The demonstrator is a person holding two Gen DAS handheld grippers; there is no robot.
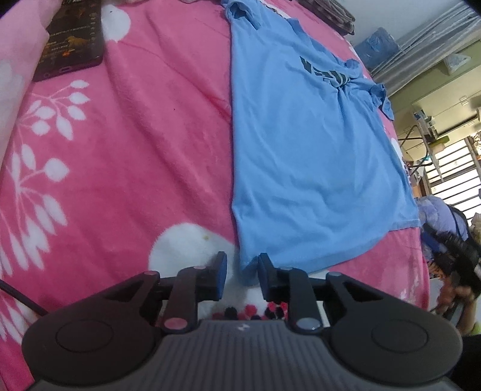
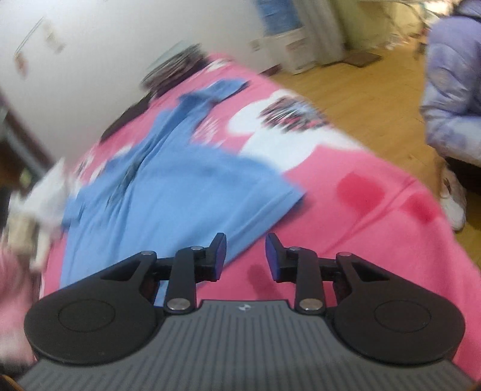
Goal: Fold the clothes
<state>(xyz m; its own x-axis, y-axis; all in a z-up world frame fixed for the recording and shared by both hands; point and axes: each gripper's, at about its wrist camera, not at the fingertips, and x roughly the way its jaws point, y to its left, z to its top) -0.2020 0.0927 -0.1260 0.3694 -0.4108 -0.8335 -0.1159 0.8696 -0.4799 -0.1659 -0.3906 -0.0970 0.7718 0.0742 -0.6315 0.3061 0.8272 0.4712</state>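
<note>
A light blue T-shirt (image 1: pixel 309 156) lies spread flat on a pink blanket (image 1: pixel 135 144), hem toward me and dark lettering near the far end. My left gripper (image 1: pixel 242 275) hovers open over the shirt's near left hem corner, which lies between its fingers without being pinched. In the blurred right wrist view the same T-shirt (image 2: pixel 168 195) stretches away to the left. My right gripper (image 2: pixel 246 255) is open above the shirt's near hem edge, holding nothing. At the right edge of the left wrist view, a hand with the other gripper (image 1: pixel 457 261) shows beside the bed.
A dark phone or tablet (image 1: pixel 72 39) lies on the blanket at the far left. Dark folded fabric (image 1: pixel 330 15) sits past the shirt's collar. A person in a lilac jacket (image 2: pixel 454 81) sits on the wooden floor (image 2: pixel 360 99) to the right of the bed.
</note>
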